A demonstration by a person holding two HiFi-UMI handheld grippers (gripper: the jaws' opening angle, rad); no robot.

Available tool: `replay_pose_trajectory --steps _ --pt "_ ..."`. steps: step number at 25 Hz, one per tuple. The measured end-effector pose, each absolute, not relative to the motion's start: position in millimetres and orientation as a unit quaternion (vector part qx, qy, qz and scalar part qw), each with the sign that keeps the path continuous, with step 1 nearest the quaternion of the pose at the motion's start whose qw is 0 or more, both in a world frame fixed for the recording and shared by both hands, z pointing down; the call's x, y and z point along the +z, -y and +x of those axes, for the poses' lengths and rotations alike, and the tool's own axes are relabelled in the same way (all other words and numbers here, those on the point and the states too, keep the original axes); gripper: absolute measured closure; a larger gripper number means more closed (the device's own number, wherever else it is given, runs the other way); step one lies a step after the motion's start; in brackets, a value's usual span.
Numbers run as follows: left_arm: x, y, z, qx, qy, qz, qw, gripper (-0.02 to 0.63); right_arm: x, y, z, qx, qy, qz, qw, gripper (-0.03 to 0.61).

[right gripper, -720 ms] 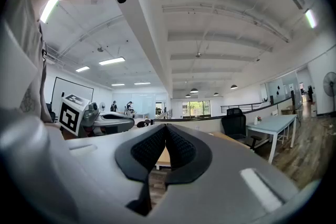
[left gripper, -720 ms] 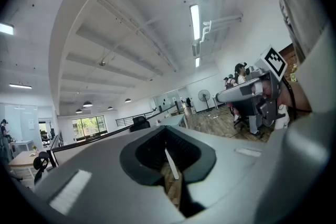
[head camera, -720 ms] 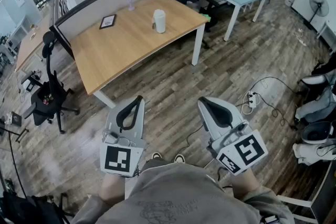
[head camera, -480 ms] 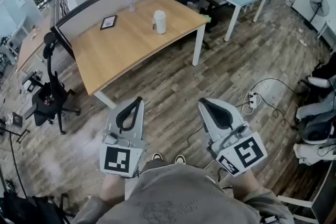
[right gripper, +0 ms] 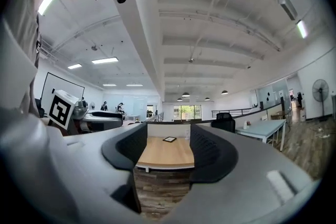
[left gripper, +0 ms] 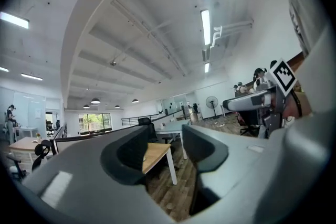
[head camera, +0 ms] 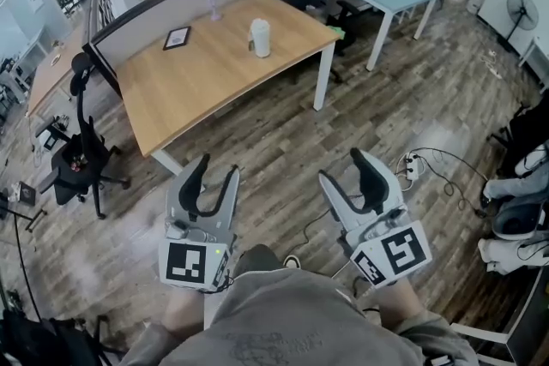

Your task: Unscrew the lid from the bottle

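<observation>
Seen from the head view, a person stands on a wood-plank floor (head camera: pixel 283 141) with a claw in each hand. Both claws are level and point toward a wooden table (head camera: pixel 206 73) well ahead.

At the left, the left claw (head camera: pixel 217 169) has its jaws standing apart with nothing between them. Its own view shows only a far corner of the table through the gap.

In the middle distance, the white bottle (head camera: pixel 260 37) stands upright on the table, and its lid (head camera: pixel 259 21) appears still on. It is near a small picture frame (head camera: pixel 176 36) and well apart from both claws.

At the right, the right claw (head camera: pixel 343 167) is likewise parted and empty. Its own view shows the table top and the picture frame between the jaws.

The step in hand appears to be the approach. To do it well, the person would likely need to walk up to the table first. One claw could then clamp the bottle's body so it cannot spin, and the other could be set squarely on the lid before twisting.

In the earlier frames both claws' jaws sat together; now both stand open. The bottle and table look unchanged.
</observation>
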State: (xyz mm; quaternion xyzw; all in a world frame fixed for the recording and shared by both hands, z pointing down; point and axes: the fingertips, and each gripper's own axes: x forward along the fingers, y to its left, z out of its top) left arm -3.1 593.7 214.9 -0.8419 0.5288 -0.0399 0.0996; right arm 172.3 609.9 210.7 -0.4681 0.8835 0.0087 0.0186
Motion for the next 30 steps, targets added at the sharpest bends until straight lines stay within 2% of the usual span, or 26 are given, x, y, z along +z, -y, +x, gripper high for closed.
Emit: replay_pose_trajectory --steps 1,4,18,30 --pt "215.0 -592.0 -4.6 -0.038 -0.533 -0.840 0.099 0.381 210.4 -608.7 173.6 0.014 -0.882 -0.471 0.018 0.339" --pt "218.2 -587.6 -8.9 -0.045 -0.543 -0.832 0.099 0.306 212.3 -606.3 174.7 0.018 -0.879 -0.477 0.014 0.337" --pt "235.7 -526.2 -8.7 -0.056 -0.529 -0.842 0.086 0.278 231.7 -547.6 173.4 -0.008 -0.878 -0.479 0.004 0.337" --pt "248.9 -385.8 -36.6 -0.085 -0.525 -0.845 0.064 0.278 237.2 -398.6 149.7 -0.025 -0.877 -0.478 -0.024 0.337"
